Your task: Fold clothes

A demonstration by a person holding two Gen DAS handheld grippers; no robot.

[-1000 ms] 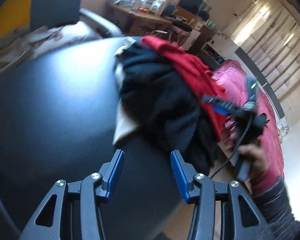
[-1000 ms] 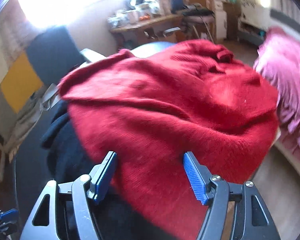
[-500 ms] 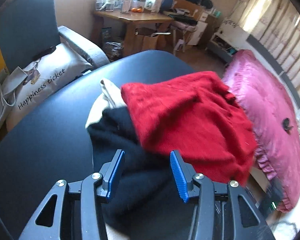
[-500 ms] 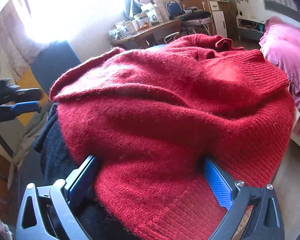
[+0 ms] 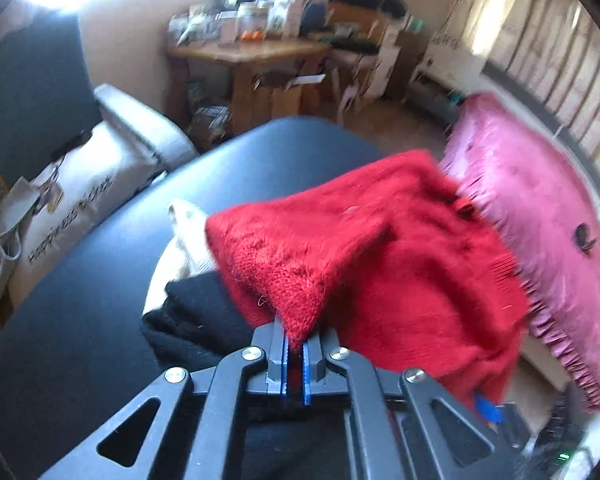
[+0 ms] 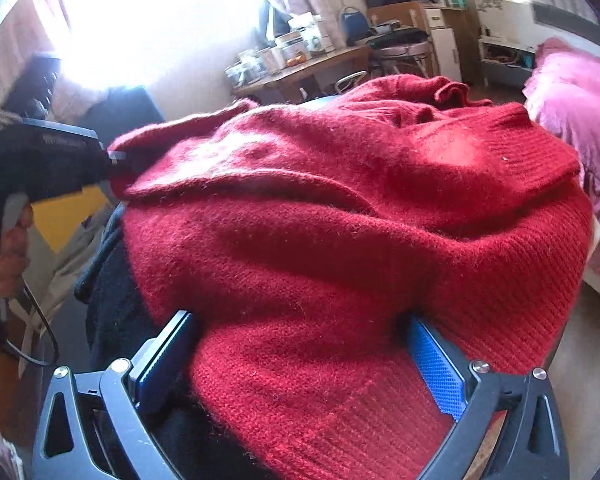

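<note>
A red knitted sweater [image 5: 400, 264] lies crumpled on top of a black garment [image 5: 196, 316] and a cream one [image 5: 188, 236] on a dark round table [image 5: 100, 264]. My left gripper [image 5: 296, 344] is shut on a corner of the red sweater and lifts it into a peak. In the right wrist view the red sweater [image 6: 340, 220] fills the frame. My right gripper [image 6: 300, 356] is open, its blue pads [image 6: 436, 364] wide apart with a thick fold of the sweater bulging between them. The left gripper's body [image 6: 48, 160] shows at the sweater's left corner.
A pink bed cover [image 5: 540, 216] lies to the right of the table. A grey armchair with a printed bag [image 5: 72, 200] stands at the left. A cluttered wooden desk [image 5: 252, 48] is behind. A person's hand [image 6: 8, 248] holds the left gripper.
My left gripper has closed on a corner of the red sweater and raised it. The right gripper has stayed open around the sweater's fold.
</note>
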